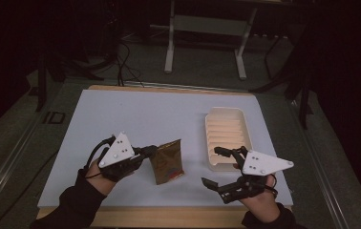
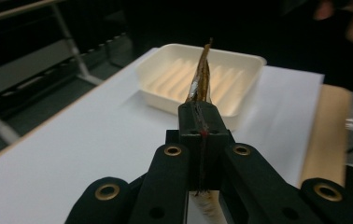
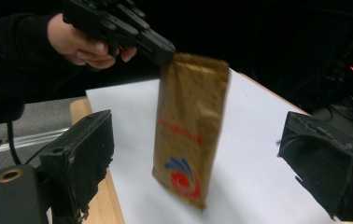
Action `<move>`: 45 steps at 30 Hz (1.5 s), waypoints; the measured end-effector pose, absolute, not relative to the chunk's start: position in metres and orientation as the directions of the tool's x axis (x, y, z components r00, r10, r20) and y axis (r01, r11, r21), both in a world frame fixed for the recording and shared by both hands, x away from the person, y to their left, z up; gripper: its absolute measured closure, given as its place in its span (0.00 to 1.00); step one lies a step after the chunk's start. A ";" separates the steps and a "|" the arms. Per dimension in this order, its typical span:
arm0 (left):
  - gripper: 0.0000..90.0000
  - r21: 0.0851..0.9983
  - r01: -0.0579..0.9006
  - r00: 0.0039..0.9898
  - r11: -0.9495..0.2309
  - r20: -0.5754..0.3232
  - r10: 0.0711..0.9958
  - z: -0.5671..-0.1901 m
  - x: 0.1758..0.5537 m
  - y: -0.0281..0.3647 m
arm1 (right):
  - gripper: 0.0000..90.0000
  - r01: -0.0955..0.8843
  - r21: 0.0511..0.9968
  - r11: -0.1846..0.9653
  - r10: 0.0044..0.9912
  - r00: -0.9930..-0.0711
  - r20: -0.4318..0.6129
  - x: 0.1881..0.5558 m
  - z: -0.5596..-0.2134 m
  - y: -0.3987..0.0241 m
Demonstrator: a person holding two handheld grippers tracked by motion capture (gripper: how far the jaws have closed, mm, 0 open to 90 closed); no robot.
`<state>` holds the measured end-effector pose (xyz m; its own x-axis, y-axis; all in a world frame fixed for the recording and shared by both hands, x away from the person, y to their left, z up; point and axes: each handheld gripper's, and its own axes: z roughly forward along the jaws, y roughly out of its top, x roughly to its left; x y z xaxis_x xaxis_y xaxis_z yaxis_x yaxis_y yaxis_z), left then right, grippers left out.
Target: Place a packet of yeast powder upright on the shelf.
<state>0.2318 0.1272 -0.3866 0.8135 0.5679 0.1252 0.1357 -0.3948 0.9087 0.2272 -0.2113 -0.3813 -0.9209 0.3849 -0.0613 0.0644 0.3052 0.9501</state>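
- My left hand point(image 1: 97, 172) comes in from the near left edge of the white table point(image 1: 135, 114), in a dark sleeve point(image 1: 71, 205), with the grey three-cornered plate on top of the tool.
- My left gripper point(image 1: 151, 151) is clamped on the top corner of a brown foil packet point(image 1: 167, 161). In the left gripper view the jaws are pressed together with the packet's sealed edge point(image 2: 201, 77) pinched between them and standing straight up out of the tips.
- The packet hangs from that corner. From the right gripper view it looks lifted, its lower end close above the white surface, and its face carries red lettering and a red and blue mark point(image 3: 182, 176). I cannot tell whether the bottom corner touches the table.
- Right of the packet, well apart from it, a cream ribbed tray point(image 1: 209, 138) lies flat on the table with its long side running away from me. In the left gripper view it sits straight ahead, beyond the packet.
- My right gripper point(image 1: 215, 167) hovers near the tray's near end, jaws spread wide and holding nothing. In its own view the packet stands between the two black pads point(image 3: 86, 154), touching neither.
- My right hand point(image 1: 260, 198) enters at the near right edge.
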 end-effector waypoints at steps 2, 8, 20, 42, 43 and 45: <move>1.00 0.910 0.130 0.820 -0.394 0.124 0.558 -0.386 0.230 0.124 | 0.12 0.063 0.947 0.314 0.375 -0.925 -0.063 0.231 -0.382 -0.203; 1.00 0.913 0.120 0.842 -0.389 0.114 0.527 -0.384 0.225 0.115 | 0.19 0.100 0.939 0.329 0.362 -0.932 -0.027 0.252 -0.388 -0.187; 1.00 0.929 0.088 0.875 -0.359 0.101 0.474 -0.371 0.215 0.100 | 0.44 0.178 0.903 0.391 0.300 -0.952 0.058 0.271 -0.407 -0.174; 0.74 0.945 0.130 0.877 -0.301 0.032 0.479 -0.374 0.218 0.102 | 0.95 0.137 0.856 0.499 0.159 -0.985 0.065 0.270 -0.399 -0.175; 0.65 0.944 0.132 0.873 -0.301 0.033 0.487 -0.375 0.218 0.102 | 0.95 0.139 0.857 0.496 0.157 -0.985 0.070 0.270 -0.399 -0.175; 0.60 0.947 0.154 0.872 -0.282 0.004 0.490 -0.376 0.219 0.105 | 0.95 0.145 0.860 0.489 0.157 -0.985 0.076 0.271 -0.398 -0.177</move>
